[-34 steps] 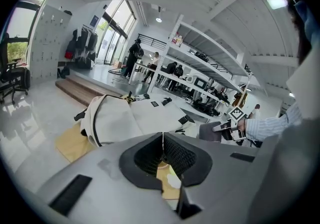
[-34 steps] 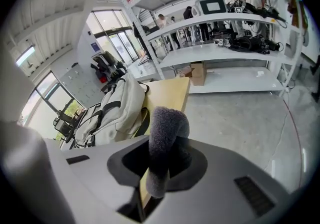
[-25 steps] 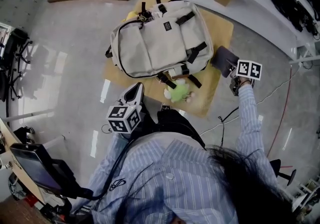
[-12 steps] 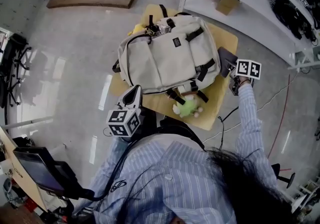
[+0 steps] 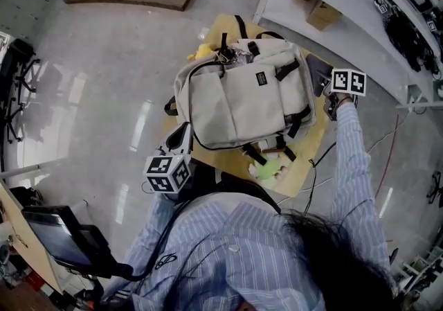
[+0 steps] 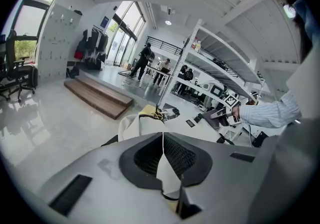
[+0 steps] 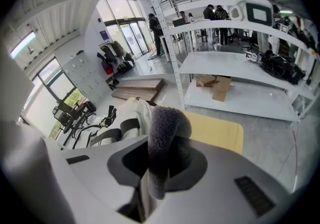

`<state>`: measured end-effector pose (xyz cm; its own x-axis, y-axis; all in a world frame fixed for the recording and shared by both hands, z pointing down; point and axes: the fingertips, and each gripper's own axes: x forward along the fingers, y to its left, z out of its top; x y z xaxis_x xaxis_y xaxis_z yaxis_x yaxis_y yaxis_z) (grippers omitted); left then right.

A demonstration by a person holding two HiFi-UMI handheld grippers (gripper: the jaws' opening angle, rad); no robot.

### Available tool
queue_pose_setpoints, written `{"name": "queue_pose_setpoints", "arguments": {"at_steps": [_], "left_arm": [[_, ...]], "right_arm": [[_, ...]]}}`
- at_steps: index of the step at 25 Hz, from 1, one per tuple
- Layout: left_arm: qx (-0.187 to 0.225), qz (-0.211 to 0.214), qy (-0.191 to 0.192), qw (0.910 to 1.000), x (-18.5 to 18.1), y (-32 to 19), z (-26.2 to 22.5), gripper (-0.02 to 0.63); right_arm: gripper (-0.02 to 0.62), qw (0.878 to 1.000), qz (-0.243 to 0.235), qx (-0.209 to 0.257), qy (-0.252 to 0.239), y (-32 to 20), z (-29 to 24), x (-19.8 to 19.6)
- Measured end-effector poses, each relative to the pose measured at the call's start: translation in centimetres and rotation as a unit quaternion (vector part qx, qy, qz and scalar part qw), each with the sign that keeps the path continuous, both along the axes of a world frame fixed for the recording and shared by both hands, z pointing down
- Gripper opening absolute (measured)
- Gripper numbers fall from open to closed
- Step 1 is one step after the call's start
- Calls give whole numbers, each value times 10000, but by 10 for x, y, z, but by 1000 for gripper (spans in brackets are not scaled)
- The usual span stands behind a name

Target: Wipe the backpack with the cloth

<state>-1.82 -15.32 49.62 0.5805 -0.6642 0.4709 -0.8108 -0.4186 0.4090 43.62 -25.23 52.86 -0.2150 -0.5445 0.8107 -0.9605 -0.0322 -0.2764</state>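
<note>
Glossy grey workshop floor surrounds a small light-wood desk (image 5: 308, 164), seen from steeply above past a person's striped shirt. A cream backpack (image 5: 242, 95) with black straps lies flat on the desk and covers most of it. Its front panel faces up, probably so the broad face is open for wiping. A green soft toy (image 5: 268, 167) sits on the desk just beside the backpack's near edge. A yellow object (image 5: 200, 49) peeks out at its far edge.

The right gripper (image 5: 327, 88) is held out at the backpack's right side, its jaws clamped on a dark grey cloth (image 5: 315, 68). The cloth is just beside the backpack's edge; whether it touches is unclear. Wiping looks about to start rather than under way.

The left gripper (image 5: 183, 134) waits at the backpack's near left corner. Its jaws are closed tip to tip, with nothing visibly pinched. It seems placed there to steady the bag.

Only the head view shows this layout. The right gripper view adds the cloth's thick, fluffy nap, bunched and standing up between the jaws. Behind it are white shelving (image 7: 235, 66) and a cardboard box (image 7: 214, 86). The left gripper view shows the meeting jaw tips, with pale backpack fabric visible through the gap below them. It also shows a wooden platform (image 6: 97, 98), distant people and the striped sleeve (image 6: 267, 113) reaching across.
</note>
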Motion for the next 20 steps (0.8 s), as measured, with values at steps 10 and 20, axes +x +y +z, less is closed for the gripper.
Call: {"name": "queue_pose_setpoints", "arguments": {"at_steps": [10,20], "left_arm": [[-215,-106,104,9997,-17,-26,12,9],[-218,-333,113,9991,-38,-40,19,9]], "right_arm": [[56,9976,-577,-101,373,-98,-13,-32],[57,9924,-1022,-202,655,-155,-19,-51]]}}
